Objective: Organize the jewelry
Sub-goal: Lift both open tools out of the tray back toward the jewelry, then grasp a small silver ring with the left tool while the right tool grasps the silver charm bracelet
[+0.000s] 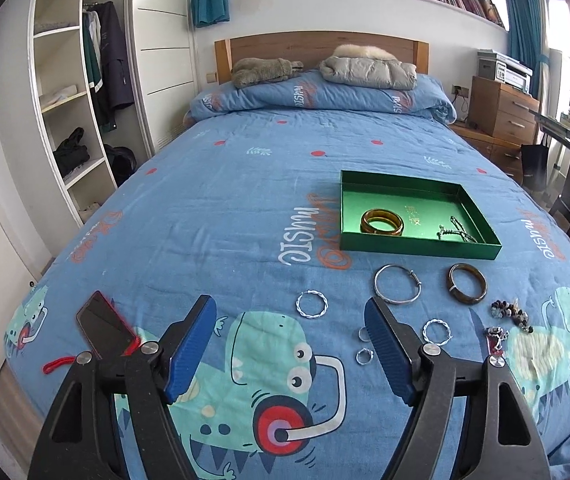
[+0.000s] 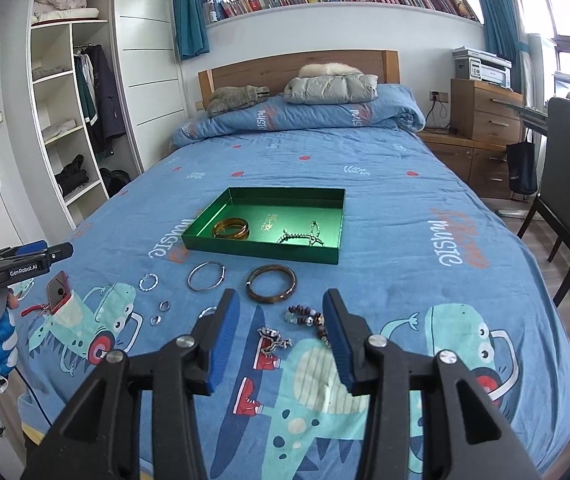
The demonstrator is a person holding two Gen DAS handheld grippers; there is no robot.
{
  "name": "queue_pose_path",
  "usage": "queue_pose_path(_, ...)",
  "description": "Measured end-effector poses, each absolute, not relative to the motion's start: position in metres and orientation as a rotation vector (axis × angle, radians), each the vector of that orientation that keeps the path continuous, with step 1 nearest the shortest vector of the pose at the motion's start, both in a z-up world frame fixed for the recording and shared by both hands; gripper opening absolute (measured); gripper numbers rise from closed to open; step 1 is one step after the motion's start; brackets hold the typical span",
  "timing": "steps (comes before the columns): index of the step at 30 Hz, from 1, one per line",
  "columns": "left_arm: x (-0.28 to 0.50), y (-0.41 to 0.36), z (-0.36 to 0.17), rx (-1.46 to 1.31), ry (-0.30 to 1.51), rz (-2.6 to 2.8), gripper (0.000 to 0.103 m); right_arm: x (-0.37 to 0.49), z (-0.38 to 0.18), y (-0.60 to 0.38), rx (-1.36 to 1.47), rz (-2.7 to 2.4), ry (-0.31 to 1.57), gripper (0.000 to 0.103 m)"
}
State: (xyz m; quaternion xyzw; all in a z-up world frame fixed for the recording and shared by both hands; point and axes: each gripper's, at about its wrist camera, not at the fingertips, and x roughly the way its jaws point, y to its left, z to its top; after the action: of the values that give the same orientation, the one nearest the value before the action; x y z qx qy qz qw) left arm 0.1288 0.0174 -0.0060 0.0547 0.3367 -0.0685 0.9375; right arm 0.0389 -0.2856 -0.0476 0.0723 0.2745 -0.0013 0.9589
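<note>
Silver-toned charm chain (image 2: 273, 339) is seen lying on the bed, directly ahead between the wide-open, empty jaws of the right gripper (image 2: 281, 336), nearer than the green tray (image 2: 327, 257); the left gripper (image 1: 291, 334) is likewise open and empty.

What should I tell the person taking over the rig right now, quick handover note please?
Left gripper: open, empty, above the bedspread near the small rings.
Right gripper: open, empty, over the bead bracelet and chain piece.
Done: amber bangle and a beaded strand lie in the green tray.
Left on the bed: silver bangle, dark bangle, two twisted silver hoops, the rings, bead bracelet and chain piece.
The red phone is not jewelry.
</note>
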Motion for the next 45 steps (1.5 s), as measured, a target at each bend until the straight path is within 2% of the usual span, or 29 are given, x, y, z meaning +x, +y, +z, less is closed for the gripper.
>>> queue_pose_path(11,0.125,-0.002,-0.067,0.135,0.733,-0.227,0.076,0.058,-0.104,-0.289,0.173,0.058,0.621,0.043)
queue_pose_path(21,0.151,-0.028,-0.123,0.162,0.836,-0.277,0.074,0.091,-0.148,-0.292,0.17,0.113,0.702,0.043)
queue_pose_path(29,0.171,-0.038,-0.148,0.172,0.889,-0.284,0.058,0.123,-0.165,-0.29,0.154,0.163,0.742,0.043)
queue_pose_path(36,0.178,-0.044,-0.157,0.18,0.898,-0.296,0.053,0.149,-0.179,-0.283,0.125,0.199,0.78,0.043)
queue_pose_path(45,0.175,-0.055,-0.158,0.207,0.895,-0.352,0.022,0.155,-0.194,-0.275,0.053,0.204,0.818,0.042)
